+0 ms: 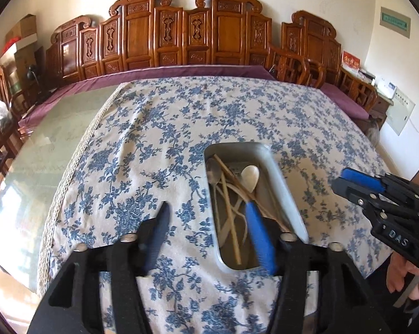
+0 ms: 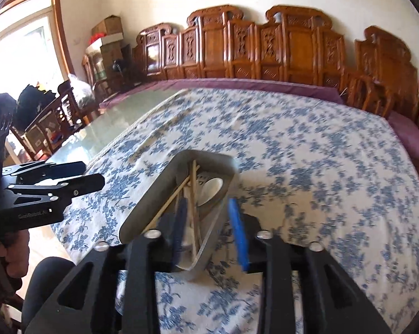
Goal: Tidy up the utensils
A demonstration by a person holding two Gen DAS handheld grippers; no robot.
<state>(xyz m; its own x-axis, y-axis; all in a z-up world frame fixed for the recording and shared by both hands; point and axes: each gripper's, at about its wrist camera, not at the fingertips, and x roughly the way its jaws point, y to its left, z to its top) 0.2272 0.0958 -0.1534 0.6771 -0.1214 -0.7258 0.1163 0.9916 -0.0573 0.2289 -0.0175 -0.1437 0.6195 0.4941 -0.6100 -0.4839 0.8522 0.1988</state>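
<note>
Left wrist view: the left gripper (image 1: 206,222) stands open and empty; the metal tray (image 1: 282,192) of spoons and chopsticks (image 1: 231,222) lies under its right finger. Right wrist view: the right gripper (image 2: 209,217) gapes empty above the tray (image 2: 153,200) on the table (image 2: 321,167).

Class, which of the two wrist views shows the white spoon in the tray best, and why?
The left wrist view: the white spoon shows its bowl sharply, lying among chopsticks in the tray. The right wrist view blurs the spoon, with the tray wall hiding part.
</note>
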